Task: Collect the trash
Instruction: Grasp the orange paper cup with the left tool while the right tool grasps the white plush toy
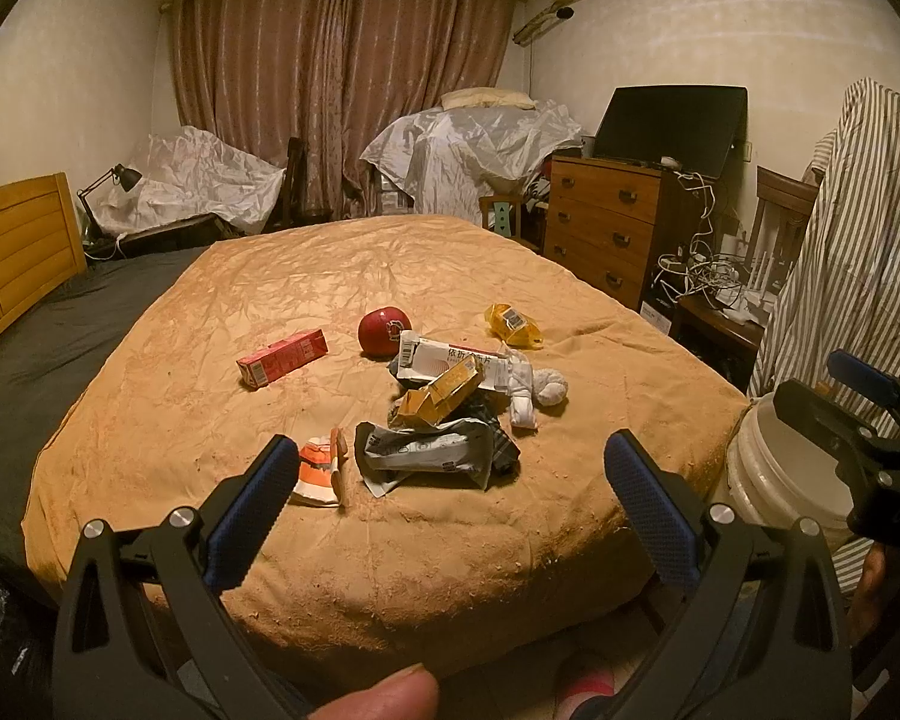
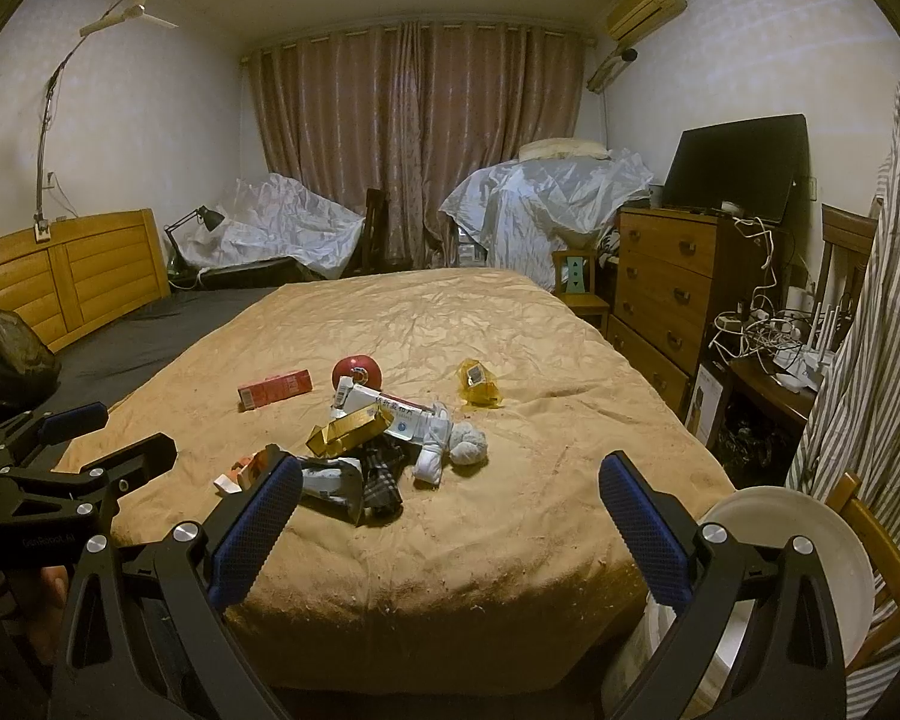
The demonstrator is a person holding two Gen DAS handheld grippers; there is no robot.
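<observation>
I see a bed under a wrinkled tan cover. A red carton lies left of centre, a red ball just behind the middle, and a yellow wrapper alone toward the right edge. Nearer the foot edge sits a heap — a white box, a gold carton, a grey bag, white socks — with an orange-and-white scrap just left.

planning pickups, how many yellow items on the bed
2: a yellow wrapper lying alone toward the dresser side, and a yellow box on top of the central pile. More may be buried underneath.
</observation>
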